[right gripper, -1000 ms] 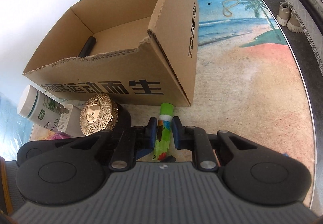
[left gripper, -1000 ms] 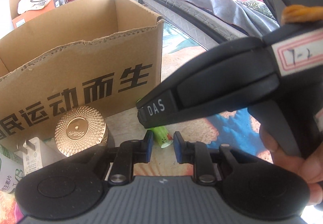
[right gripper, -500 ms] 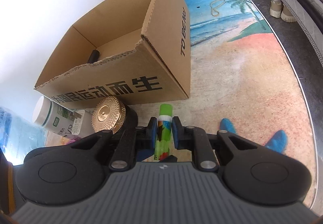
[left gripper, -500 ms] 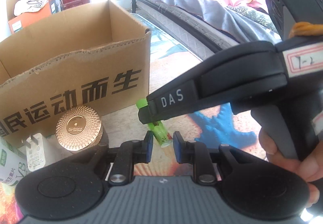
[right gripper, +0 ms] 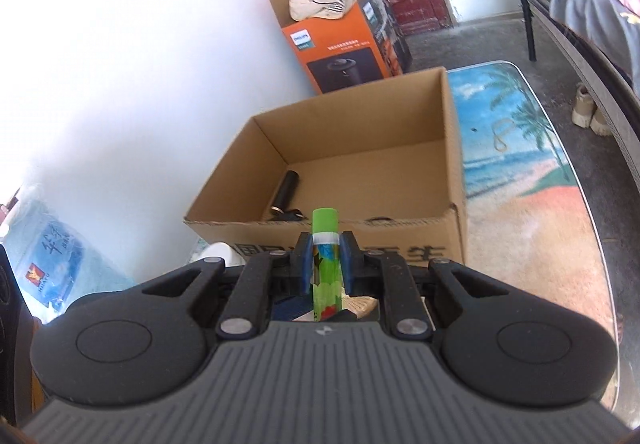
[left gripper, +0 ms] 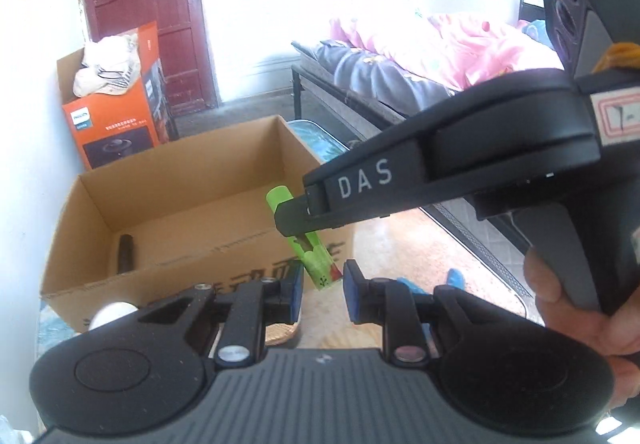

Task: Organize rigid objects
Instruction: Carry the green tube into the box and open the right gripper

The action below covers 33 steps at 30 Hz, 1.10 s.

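My right gripper [right gripper: 325, 264] is shut on a green tube [right gripper: 326, 244] with a colourful label, holding it upright in the air just before the front rim of an open cardboard box [right gripper: 360, 124]. A black cylinder [right gripper: 285, 188] lies inside the box. In the left wrist view the right gripper [left gripper: 294, 220] reaches in from the right with the green tube [left gripper: 316, 264] in its tip, in front of the box [left gripper: 168, 172]. My left gripper [left gripper: 323, 292] is low in that view, shut to a narrow gap with nothing between its pads.
A gold-lidded jar [right gripper: 360, 304] and a white bottle cap [right gripper: 214, 254] sit on the floor before the box. An orange carton [right gripper: 340, 56] stands behind it by the wall. A beach-print mat [right gripper: 520, 164], a bed [left gripper: 400, 76] and shoes [right gripper: 588, 112] lie to the right.
Both grippers have risen. The green tube has come up off the mat in the right gripper to the height of the box's rim, and the box's inside now shows.
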### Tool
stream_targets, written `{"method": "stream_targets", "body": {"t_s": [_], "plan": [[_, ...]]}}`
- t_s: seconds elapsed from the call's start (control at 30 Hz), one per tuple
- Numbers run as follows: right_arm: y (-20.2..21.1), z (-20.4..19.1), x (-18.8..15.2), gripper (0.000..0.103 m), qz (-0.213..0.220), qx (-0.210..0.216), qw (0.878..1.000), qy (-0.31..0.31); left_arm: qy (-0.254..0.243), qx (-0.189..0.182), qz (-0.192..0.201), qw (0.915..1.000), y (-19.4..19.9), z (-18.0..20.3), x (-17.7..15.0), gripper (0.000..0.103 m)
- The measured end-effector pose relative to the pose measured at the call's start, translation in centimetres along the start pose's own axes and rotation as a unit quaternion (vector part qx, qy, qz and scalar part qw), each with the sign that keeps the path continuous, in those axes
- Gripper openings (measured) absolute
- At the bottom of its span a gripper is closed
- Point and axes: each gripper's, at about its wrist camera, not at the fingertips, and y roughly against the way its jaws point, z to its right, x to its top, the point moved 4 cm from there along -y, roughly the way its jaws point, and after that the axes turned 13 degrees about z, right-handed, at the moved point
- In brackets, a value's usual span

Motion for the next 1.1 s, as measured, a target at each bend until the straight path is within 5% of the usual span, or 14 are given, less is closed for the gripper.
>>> {"method": "stream_targets", "body": {"t_s": [0.2, 0.53, 0.77, 1.0, 1.1], "plan": [[-6.1, -3.9, 3.8, 0.013, -0.018, 0.052, 0.998, 0.004, 0.021, 0.045, -0.011, 0.9987, -1.3, -6.8, 2.8, 0.022], [-23.0, -3.8, 5.3, 0.013, -0.159, 0.056, 0.983, -0.073, 0.045, 0.075, -0.139, 0.9865, -10.3, -16.5, 2.7, 0.021], [-29.9, -1.3, 3.4, 0.013, -0.225, 0.020, 0.968, -0.108, 0.023, 0.074, -0.208, 0.9751, -14.9, -18.4, 1.5, 0.020], [-33.3, -0.4, 1.2, 0.015, -0.271, 0.011, 0.954, -0.131, 0.002, 0.086, -0.232, 0.9690, -16.3, -18.3, 1.2, 0.022], [-33.7, -0.3, 1.1, 0.017, -0.272, 0.010, 0.954, -0.130, 0.010, 0.089, -0.231, 0.9687, -16.2, -18.3, 1.3, 0.031]]}}
